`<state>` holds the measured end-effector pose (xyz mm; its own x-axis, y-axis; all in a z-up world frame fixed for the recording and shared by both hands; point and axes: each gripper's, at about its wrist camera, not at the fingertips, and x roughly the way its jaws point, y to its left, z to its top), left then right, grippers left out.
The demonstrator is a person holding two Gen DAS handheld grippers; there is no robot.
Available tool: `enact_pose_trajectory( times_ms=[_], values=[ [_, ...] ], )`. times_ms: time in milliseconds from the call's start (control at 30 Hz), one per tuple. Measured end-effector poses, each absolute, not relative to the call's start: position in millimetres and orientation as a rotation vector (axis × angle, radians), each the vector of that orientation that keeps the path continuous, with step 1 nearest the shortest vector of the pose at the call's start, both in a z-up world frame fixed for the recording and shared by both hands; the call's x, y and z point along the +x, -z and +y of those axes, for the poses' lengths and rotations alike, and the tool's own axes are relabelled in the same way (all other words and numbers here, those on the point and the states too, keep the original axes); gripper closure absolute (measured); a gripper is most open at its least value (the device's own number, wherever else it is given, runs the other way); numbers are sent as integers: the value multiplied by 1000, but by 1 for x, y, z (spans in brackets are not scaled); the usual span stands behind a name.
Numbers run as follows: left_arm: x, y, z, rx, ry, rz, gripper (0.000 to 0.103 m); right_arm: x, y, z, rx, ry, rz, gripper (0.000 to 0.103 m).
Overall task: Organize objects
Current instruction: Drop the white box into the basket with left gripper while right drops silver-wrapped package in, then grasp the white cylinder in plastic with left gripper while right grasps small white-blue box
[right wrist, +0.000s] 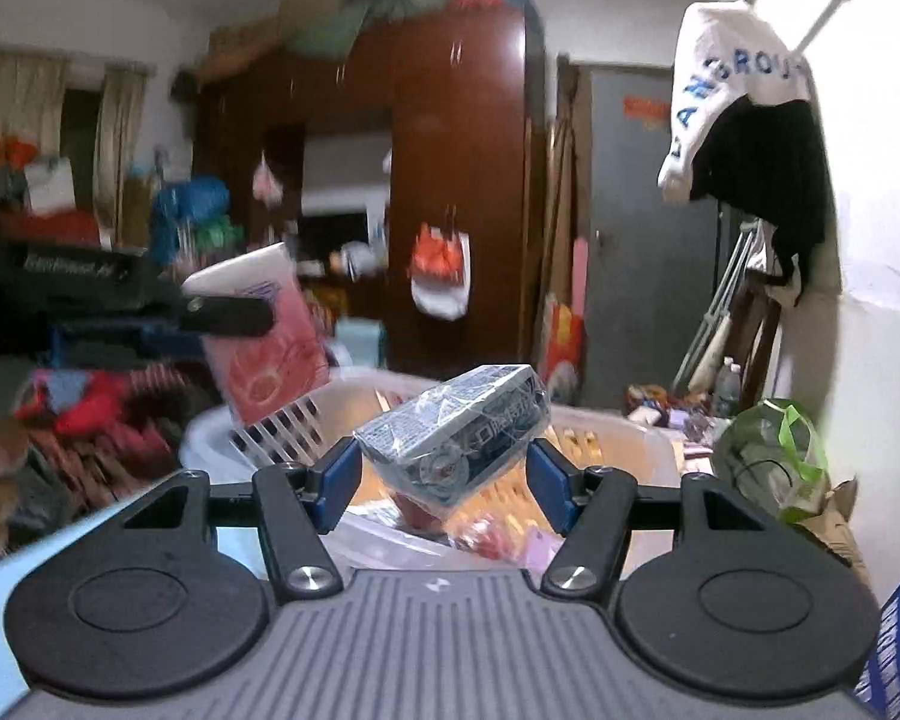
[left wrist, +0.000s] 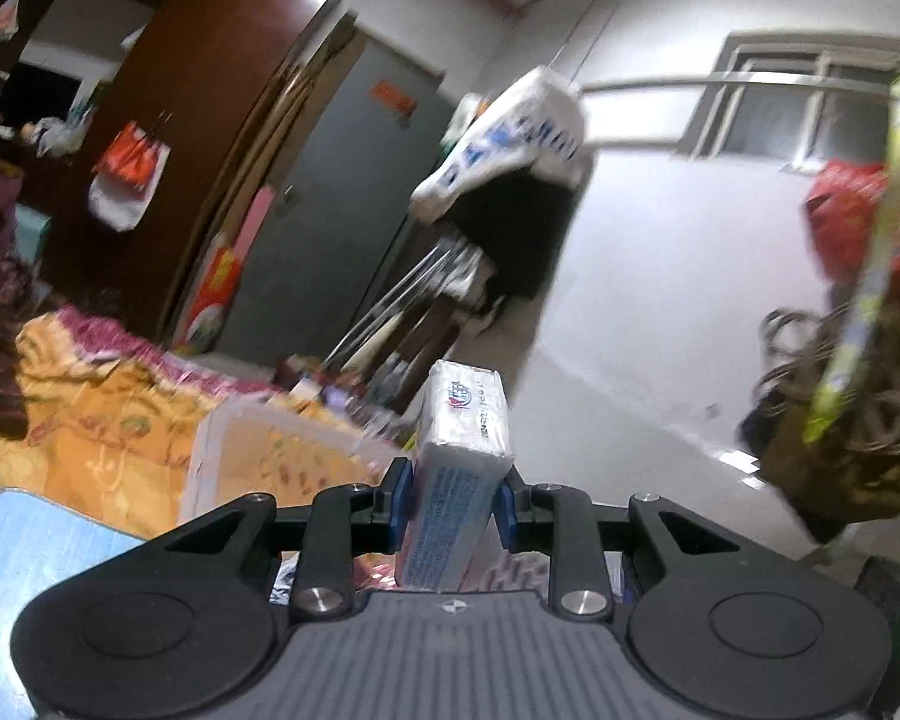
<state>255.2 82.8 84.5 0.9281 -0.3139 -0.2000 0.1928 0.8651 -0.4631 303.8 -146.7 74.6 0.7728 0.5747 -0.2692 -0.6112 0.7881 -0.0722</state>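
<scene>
Blue pads of my left gripper (left wrist: 455,495) press on both sides of a white tissue pack (left wrist: 459,456), jaws drawn in about as far as they go. The pack stands on end between the jaws, its top leaning slightly right, blue print down the near face. Below and left of the jaws: a white basket (left wrist: 210,450), beside it an orange quilt (left wrist: 90,396). Well above the jaws, on the wall, a white bag (left wrist: 510,132) hangs over something black.

My right gripper (right wrist: 444,474) has its jaws partway apart, closed on a blue-grey box (right wrist: 456,438) in clear wrap. The box lies tilted between the pads, its right end higher. The left pad touches the box's lower left corner; the right pad sits at its right side, though I cannot tell how firm that contact is through the wrap. Just beyond and under the jaws is the basket (right wrist: 630,438), slatted wall to the left. Up and left of the jaws, my other gripper shows as a black finger (right wrist: 228,315) across the pack (right wrist: 264,348), its pink face toward this camera. Frames are motion-blurred.
</scene>
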Motion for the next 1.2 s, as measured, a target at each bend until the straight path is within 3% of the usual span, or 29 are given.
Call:
enact_pose_trajectory(
  times_ms=[100,133,167,200,267,400,467,633,700,833,1033,1200],
  values=[
    [265,-79,79,-416,242,300,64,310,-70,-141,-176,-636,245,37],
    [266,-78,79,-402,240,305,49,310,-69,-142,-163,-639,246,24],
    [264,-77,81,-392,237,309,40,307,-69,-147,-151,-633,250,5],
    [261,-76,82,-382,227,304,32,301,-69,-156,-135,-617,234,0],
    [244,-79,82,-346,208,266,32,279,-71,-176,-111,-607,158,0],
    [197,-78,79,-280,246,191,20,246,-59,-221,-11,-586,97,0],
    [176,-65,75,-225,235,200,15,245,-42,-239,34,-525,185,0],
    [164,-19,61,-74,173,380,15,270,-4,-264,52,-521,417,0],
    [165,-4,56,-36,171,435,15,282,5,-269,106,-548,474,2],
    [166,7,60,-27,163,461,15,280,11,-256,48,-580,518,18],
    [171,14,71,-46,146,497,15,273,18,-244,0,-591,505,38],
    [167,23,76,-102,139,512,15,273,19,-255,82,-587,487,49]
  ],
)
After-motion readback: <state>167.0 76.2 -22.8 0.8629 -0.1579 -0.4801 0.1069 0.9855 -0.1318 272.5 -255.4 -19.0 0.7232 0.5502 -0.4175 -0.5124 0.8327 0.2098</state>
